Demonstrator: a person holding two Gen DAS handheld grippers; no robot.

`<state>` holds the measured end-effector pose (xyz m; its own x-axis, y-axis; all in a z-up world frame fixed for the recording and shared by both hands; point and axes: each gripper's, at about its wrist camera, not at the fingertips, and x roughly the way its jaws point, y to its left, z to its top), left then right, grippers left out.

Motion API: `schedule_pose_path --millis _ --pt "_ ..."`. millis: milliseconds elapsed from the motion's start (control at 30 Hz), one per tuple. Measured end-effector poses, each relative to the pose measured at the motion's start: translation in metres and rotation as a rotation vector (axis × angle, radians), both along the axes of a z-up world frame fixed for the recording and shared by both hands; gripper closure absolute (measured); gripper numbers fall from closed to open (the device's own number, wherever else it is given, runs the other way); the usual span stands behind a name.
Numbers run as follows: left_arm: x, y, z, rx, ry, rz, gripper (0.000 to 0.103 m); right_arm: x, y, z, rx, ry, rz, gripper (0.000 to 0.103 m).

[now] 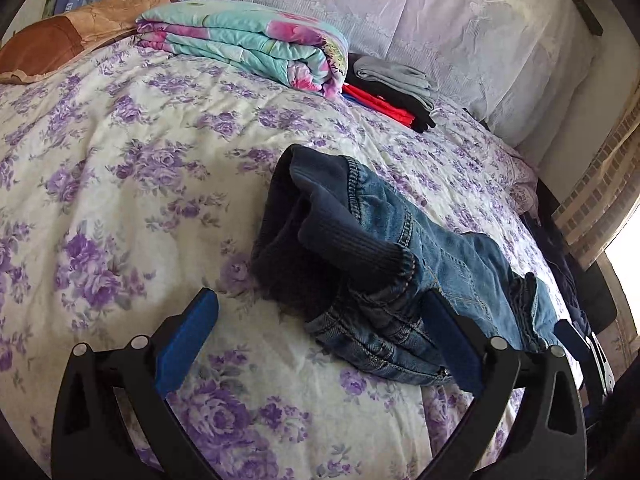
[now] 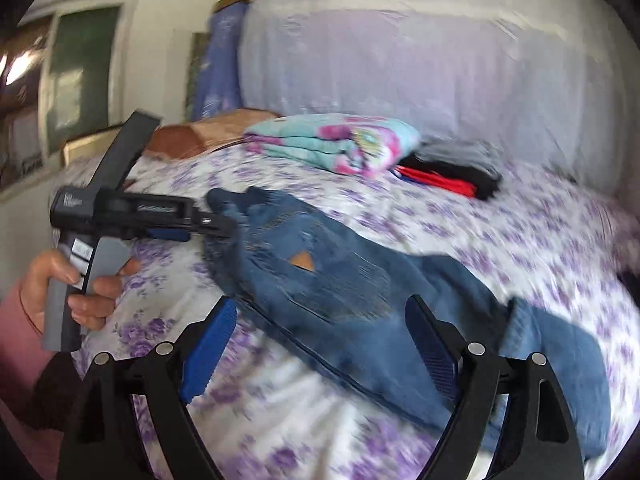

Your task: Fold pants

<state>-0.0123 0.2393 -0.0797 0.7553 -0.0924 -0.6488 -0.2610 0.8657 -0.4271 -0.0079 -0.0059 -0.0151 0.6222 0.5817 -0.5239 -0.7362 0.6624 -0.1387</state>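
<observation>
Blue jeans (image 1: pixel 400 240) lie crumpled on the purple-flowered bedspread (image 1: pixel 120 160), the dark ribbed waistband folded up and open toward me. My left gripper (image 1: pixel 319 296) stands open and wide at the waist end, a bunch of denim lying between its blue pads (image 1: pixel 188 344). In the right wrist view the jeans (image 2: pixel 340 280) stretch across the bed, an orange patch showing on them. My right gripper (image 2: pixel 320 302) hovers open over the leg part. A hand (image 2: pixel 80 288) holds the left gripper (image 2: pixel 216 226) at the waistband.
A folded turquoise-and-pink quilt (image 1: pixel 248 44) lies at the back of the bed. Beside it is a stack of folded grey, black and red clothes (image 1: pixel 392 92). A brown pillow (image 1: pixel 52 44) sits far left. A lace-covered headboard (image 1: pixel 440 12) stands behind.
</observation>
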Motion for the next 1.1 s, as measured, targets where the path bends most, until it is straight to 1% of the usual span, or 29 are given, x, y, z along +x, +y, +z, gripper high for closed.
schedule_pose_path --millis 133,200,233,300,400,567,667,767,933,1000,1100 --pt "-0.001 0.003 0.000 -0.023 -0.008 -0.018 0.004 -0.017 0.055 -0.007 -0.158 -0.143 0.092 0.016" --pt "-0.005 0.013 0.003 -0.060 -0.017 -0.043 0.004 -0.019 0.075 -0.012 -0.216 -0.165 0.116 0.016" --pt "-0.009 0.019 0.006 -0.063 -0.030 -0.035 0.004 -0.021 0.082 -0.013 -0.233 -0.167 0.126 0.016" --pt "-0.018 0.033 0.015 -0.033 -0.050 -0.004 0.004 -0.022 0.092 -0.014 -0.253 -0.164 0.148 0.016" --pt "-0.021 0.049 0.021 -0.010 -0.054 0.012 0.004 -0.018 0.110 -0.015 -0.270 -0.169 0.146 0.016" --pt "-0.015 0.062 0.009 -0.074 -0.009 -0.017 0.004 -0.008 0.137 -0.024 -0.319 -0.155 0.115 0.016" --pt "-0.010 0.062 0.005 -0.074 0.004 -0.041 0.004 -0.004 0.145 -0.035 -0.359 -0.157 0.095 0.016" --pt "-0.003 0.061 0.003 -0.068 0.009 -0.075 0.004 0.001 0.148 -0.036 -0.361 -0.146 0.081 0.016" --pt "0.005 0.064 0.008 -0.086 -0.015 -0.117 0.004 0.002 0.158 -0.040 -0.405 -0.187 0.070 0.017" --pt "0.008 0.066 0.008 -0.089 -0.021 -0.119 0.004 0.005 0.160 -0.042 -0.399 -0.172 0.065 0.017" --pt "0.012 0.070 0.003 -0.128 -0.022 -0.127 0.004 0.009 0.161 -0.041 -0.385 -0.145 0.059 0.018"
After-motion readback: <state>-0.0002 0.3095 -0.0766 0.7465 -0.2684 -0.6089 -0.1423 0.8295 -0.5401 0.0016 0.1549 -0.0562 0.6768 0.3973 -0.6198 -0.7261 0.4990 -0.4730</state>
